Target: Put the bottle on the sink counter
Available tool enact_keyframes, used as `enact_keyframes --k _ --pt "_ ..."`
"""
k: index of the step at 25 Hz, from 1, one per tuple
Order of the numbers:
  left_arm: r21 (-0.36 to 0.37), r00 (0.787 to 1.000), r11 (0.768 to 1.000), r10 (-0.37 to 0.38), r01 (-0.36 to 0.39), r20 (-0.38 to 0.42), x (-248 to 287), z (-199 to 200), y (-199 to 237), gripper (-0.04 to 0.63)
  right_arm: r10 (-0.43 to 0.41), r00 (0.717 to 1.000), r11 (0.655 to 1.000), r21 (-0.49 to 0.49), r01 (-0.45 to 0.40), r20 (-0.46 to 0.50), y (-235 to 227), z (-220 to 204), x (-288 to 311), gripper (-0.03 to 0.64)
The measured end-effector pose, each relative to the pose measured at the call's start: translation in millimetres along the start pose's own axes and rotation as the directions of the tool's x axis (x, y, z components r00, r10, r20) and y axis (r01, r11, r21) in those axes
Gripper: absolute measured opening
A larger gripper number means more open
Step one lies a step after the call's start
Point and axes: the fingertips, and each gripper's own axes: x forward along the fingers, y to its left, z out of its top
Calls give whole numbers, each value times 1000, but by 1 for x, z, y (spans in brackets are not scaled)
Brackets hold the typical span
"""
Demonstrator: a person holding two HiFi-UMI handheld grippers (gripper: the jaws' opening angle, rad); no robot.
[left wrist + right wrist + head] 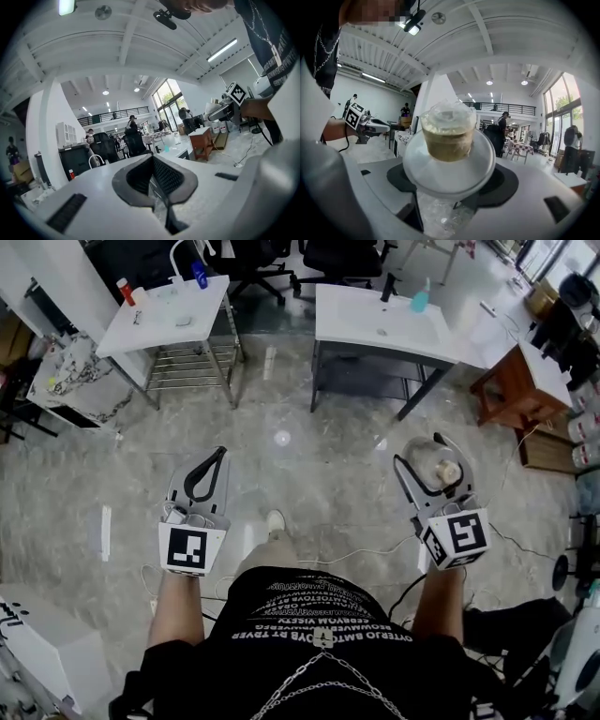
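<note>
Jaws of right gripper (451, 190) clamped wide on clear bottle (449, 140), tan cap at end far from gripper body; bottle held in air above marbled floor (309, 474), well apart from sink counter (356, 329); left gripper (153, 180) jaws pressed together, nothing between them; both grippers held out in front of person's torso; sink counter white, ahead across floor, dark faucet (386, 287) and teal bottle (420, 302) on it; second white table (159, 324) to its left.
</note>
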Motion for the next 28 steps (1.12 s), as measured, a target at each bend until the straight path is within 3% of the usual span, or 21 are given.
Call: enact_keyframes --k 7,14,18,24,28 --pt "-2 998 1000 -29 29 47 85 -14 77 6 -46 999 999 4 46 -17 -19 21 90 333" --pt "-41 998 997 -60 61 27 149 -45 148 6 -70 997 997 -10 70 -36 -17 49 176 333" --pt "16 994 995 -96 95 56 181 -46 164 6 -91 995 995 -30 90 -36 -19 62 200 333" --pt "-66 985 987 -142 149 100 217 -39 167 6 -122 990 993 -20 121 -73 -41 55 214 334" --pt "-79 987 988 -120 130 110 239 -36 170 6 -127 989 992 -3 127 -80 -62 43 226 333"
